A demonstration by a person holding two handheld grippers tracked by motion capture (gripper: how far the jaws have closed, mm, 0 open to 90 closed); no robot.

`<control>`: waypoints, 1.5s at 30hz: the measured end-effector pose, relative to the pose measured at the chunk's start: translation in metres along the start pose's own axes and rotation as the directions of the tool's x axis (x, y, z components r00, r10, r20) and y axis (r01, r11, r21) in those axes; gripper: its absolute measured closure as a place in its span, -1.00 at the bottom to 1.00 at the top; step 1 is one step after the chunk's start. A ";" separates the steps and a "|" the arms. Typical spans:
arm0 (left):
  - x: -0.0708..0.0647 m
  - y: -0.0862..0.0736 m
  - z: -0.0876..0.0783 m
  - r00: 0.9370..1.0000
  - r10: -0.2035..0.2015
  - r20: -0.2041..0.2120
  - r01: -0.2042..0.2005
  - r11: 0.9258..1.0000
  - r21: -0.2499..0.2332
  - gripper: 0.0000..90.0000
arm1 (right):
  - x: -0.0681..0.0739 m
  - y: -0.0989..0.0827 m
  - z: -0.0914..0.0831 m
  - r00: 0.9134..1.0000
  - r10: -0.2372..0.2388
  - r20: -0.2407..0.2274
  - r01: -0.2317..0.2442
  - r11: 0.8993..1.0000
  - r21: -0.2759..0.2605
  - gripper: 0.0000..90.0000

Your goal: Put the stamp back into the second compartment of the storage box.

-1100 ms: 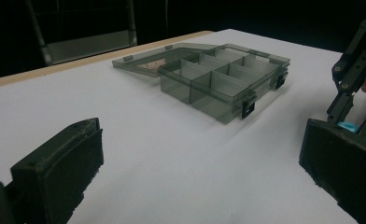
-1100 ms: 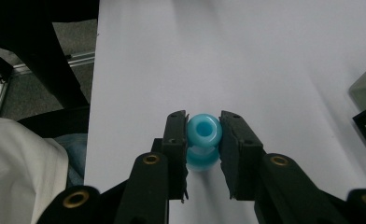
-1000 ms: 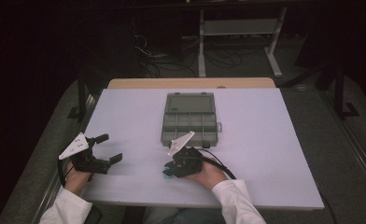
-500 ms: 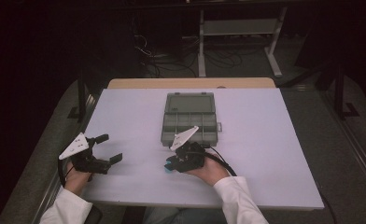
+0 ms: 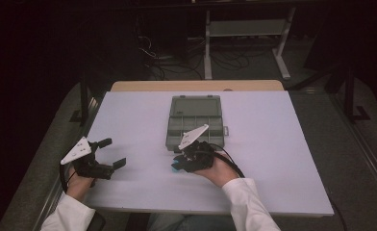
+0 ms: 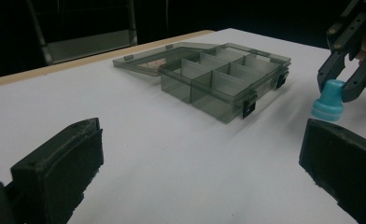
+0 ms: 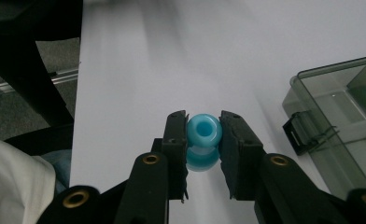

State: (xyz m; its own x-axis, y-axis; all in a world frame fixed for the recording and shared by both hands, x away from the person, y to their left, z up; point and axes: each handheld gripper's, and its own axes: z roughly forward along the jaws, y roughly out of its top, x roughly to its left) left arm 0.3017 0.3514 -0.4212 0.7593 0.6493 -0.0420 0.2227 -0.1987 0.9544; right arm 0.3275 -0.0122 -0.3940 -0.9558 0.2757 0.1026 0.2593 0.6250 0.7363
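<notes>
High view looks down over table (image 5: 273, 144), gripper views low, sharing organizer box (image 6: 218, 79)

Organizer box (image 5: 196, 121) (lid open) blocks mid-table (image 5: 282, 159).

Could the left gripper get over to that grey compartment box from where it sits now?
Probably yes. The left gripper is open and holds nothing, and only bare white table lies between it and the compartment box. The right gripper, clamping a blue piece, sits off to the side.

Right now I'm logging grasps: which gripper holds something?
The right gripper: its jaws are shut on a blue cap. The left gripper is open, jaws wide apart with nothing between them.
</notes>
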 end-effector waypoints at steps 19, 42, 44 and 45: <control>0.000 0.000 0.000 1.000 0.002 -0.001 -0.002 1.000 0.009 -1.00 | -0.023 0.012 -0.021 0.998 0.017 0.055 -0.018 1.000 0.006 0.59; 0.001 0.001 0.000 1.000 -0.001 -0.001 0.001 1.000 0.001 -1.00 | -0.056 0.021 -0.036 0.992 0.063 0.111 -0.064 0.998 0.006 0.59; 0.001 0.001 0.000 1.000 0.000 -0.001 0.000 1.000 0.000 -1.00 | -0.059 0.022 -0.036 0.991 0.057 0.121 -0.058 0.998 0.005 0.59; 0.001 0.001 0.000 1.000 -0.001 -0.001 0.001 1.000 -0.001 -1.00 | -0.062 0.022 -0.036 0.992 0.037 0.123 -0.038 0.999 0.002 0.59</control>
State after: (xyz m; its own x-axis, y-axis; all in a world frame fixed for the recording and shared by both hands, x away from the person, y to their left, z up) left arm 0.3021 0.3517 -0.4206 0.7585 0.6503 -0.0423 0.2227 -0.1976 0.9547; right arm 0.3873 -0.0417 -0.3602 -0.9212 0.3863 0.0468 0.2953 0.6156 0.7306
